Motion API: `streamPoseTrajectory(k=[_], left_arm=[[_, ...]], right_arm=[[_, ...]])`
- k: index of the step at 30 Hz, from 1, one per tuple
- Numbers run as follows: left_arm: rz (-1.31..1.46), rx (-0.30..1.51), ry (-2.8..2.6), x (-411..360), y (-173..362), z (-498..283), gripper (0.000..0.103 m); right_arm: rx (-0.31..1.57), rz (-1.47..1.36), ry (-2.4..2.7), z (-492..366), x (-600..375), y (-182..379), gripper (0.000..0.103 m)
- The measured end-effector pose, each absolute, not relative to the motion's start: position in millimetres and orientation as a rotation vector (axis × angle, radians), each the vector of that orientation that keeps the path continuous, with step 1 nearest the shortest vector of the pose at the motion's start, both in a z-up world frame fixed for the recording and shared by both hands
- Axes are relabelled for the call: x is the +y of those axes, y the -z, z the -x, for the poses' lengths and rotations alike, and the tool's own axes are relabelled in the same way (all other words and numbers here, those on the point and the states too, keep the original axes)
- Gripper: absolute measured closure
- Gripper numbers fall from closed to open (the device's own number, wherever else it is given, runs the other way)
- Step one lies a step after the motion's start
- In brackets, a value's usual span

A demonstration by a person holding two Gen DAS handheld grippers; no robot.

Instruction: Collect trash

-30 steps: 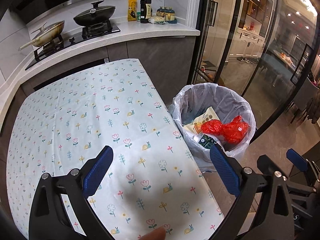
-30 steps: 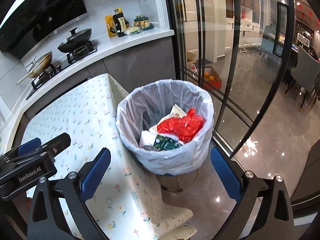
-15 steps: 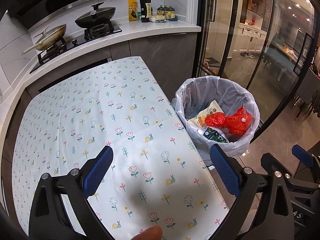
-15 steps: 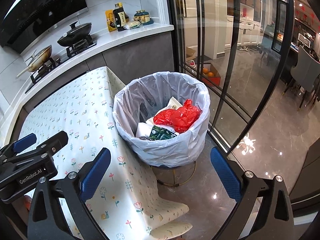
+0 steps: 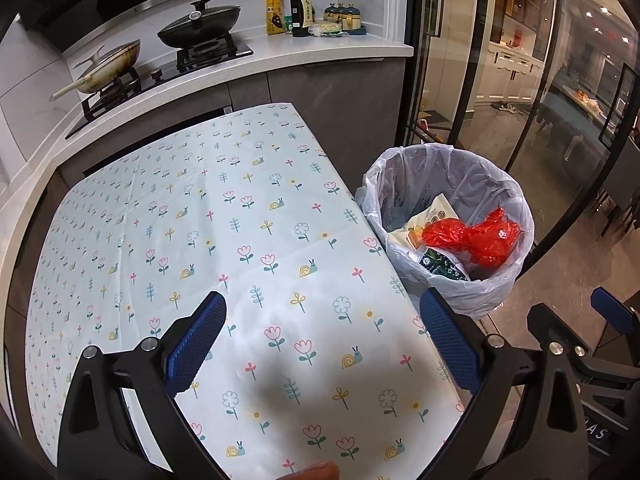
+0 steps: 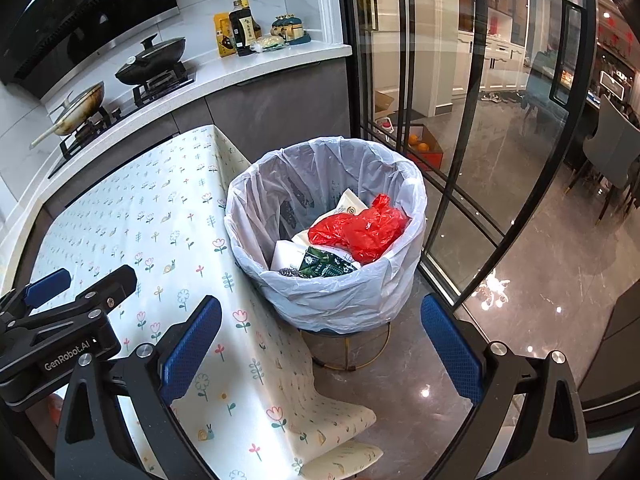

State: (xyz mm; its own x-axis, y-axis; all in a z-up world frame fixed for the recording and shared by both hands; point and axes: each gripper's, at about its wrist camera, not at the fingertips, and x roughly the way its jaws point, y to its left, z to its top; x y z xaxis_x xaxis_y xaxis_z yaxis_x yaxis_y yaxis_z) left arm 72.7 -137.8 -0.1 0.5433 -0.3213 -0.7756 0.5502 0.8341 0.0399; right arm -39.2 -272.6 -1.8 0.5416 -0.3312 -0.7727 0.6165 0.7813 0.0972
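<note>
A bin lined with a white plastic bag (image 5: 492,184) (image 6: 344,296) stands on a metal stand just off the table's right edge. Inside lie a crumpled red plastic bag (image 5: 476,238) (image 6: 360,230), a cream snack packet (image 5: 430,218) and a dark green wrapper (image 6: 326,265). My left gripper (image 5: 322,336) hovers open over the flowered tablecloth (image 5: 192,216), nothing between its blue pads. My right gripper (image 6: 320,340) is open too, above the table's corner and the floor in front of the bin. Each gripper shows at the edge of the other's view.
A kitchen counter (image 5: 328,46) runs behind the table with a wok (image 5: 110,64), a lidded pan (image 5: 200,30) and bottles (image 5: 300,10). Glass sliding doors (image 6: 460,120) stand close to the right of the bin. Glossy floor (image 6: 520,320) lies beyond.
Both grippers have drawn back and up from the bin, which now looks smaller and farther off. Both stay open and empty.
</note>
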Motion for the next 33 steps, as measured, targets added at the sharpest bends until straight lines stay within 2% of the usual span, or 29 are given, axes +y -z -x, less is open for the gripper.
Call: streamPoseTrajectory(k=[33], left_arm=[[-0.292,0.895,0.492,-139.5,13.5,-78.0,0.010]], right_arm=[[0.845,-0.391,0.570,34.7,-276.5,12.8,0.007]])
